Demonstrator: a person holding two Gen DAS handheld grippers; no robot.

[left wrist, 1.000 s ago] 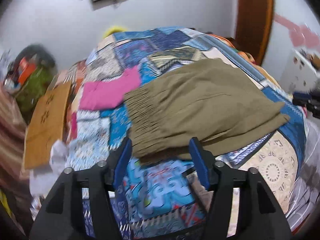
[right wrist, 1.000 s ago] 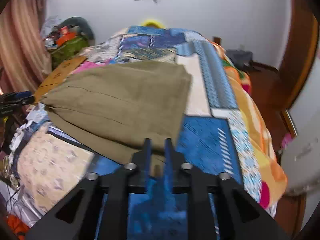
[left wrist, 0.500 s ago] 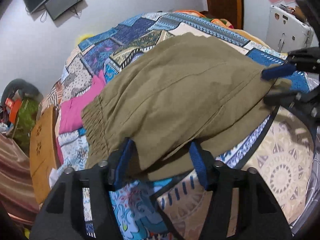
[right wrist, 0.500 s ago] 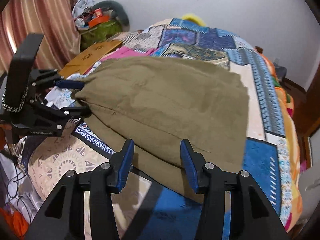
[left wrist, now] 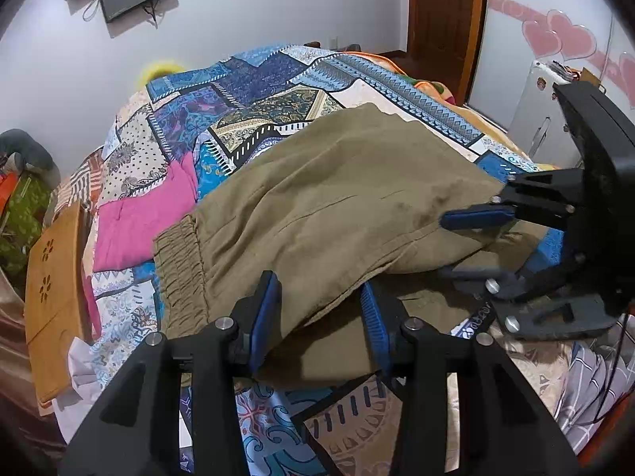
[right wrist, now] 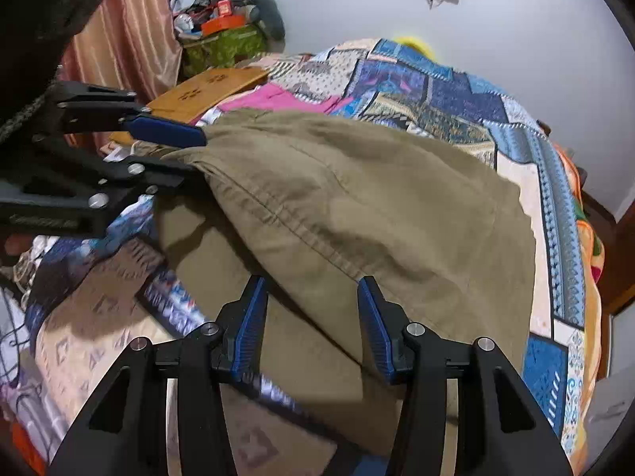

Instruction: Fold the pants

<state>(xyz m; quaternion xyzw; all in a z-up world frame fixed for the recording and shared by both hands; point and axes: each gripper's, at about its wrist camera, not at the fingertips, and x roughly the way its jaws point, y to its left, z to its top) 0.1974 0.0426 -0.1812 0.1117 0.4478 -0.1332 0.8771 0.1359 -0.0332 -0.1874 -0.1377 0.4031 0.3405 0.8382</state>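
Note:
Olive-khaki pants (left wrist: 337,206) lie folded over on the patchwork bedspread (left wrist: 254,91), elastic waistband at the left in the left wrist view. My left gripper (left wrist: 317,309) is open, its blue fingers astride the near folded edge by the waistband. My right gripper (right wrist: 313,313) is open, its fingers astride the near edge of the pants (right wrist: 357,206) at the other end. Each gripper shows in the other's view: the right one (left wrist: 464,242) at the pants' right end, the left one (right wrist: 190,154) at the left end, jaws apart around the cloth.
A pink garment (left wrist: 147,214) lies left of the pants. A wooden board (left wrist: 51,285) leans at the bed's left side, with clutter and a curtain (right wrist: 131,39) behind. A white cabinet (left wrist: 547,119) and a wooden door (left wrist: 448,12) stand at the right.
Both grippers have closed in on the near edge of the pants. The right gripper, shut a second ago, opened and now straddles the cloth. The left stayed open and moved forward.

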